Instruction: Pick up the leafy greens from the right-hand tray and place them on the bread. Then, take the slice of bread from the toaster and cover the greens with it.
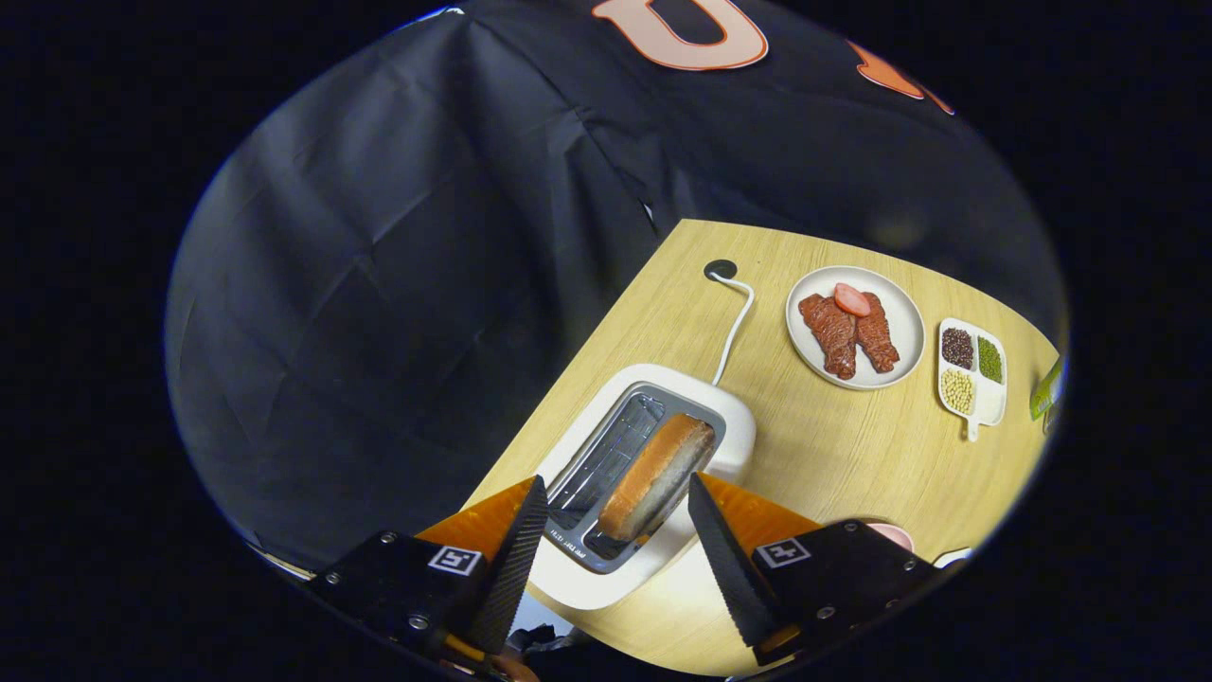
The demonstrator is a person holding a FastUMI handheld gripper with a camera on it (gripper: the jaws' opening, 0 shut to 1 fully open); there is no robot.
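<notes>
Gripper: the gripper (617, 502) hangs over the toaster, its fingers spread wide and pinching nothing.
Fingers: one finger (516, 559) sits off one side of the toaster, the other (724, 554) off the opposite side, with the bread slot in the gap between them.
Bread slice: the slice of bread (655, 476) stands on edge in one toaster slot, brown crust up, right between the fingertips and not touched by either.
Toaster: the white toaster (734, 426) sits near the table's edge, two slots on top; the slot beside the bread (606, 455) looks bare metal.
Cord: a white cord (737, 327) runs from the toaster's far side to a dark round port (720, 269) in the table.
Table: a light wooden table (833, 445) with the booth's black cloth wall (398, 284) dropping away behind it.
Plate: beyond the toaster, a white round plate (900, 313) carries two brown meat strips (847, 333) and a pink round slice (851, 299) on top of them.
Divided dish: just beside that plate, a small white divided dish (989, 403) holds dark, green and pale beans in separate compartments.
Greens: a sliver of something green (1045, 388) shows past the divided dish; too cut off to tell what it is.
</notes>
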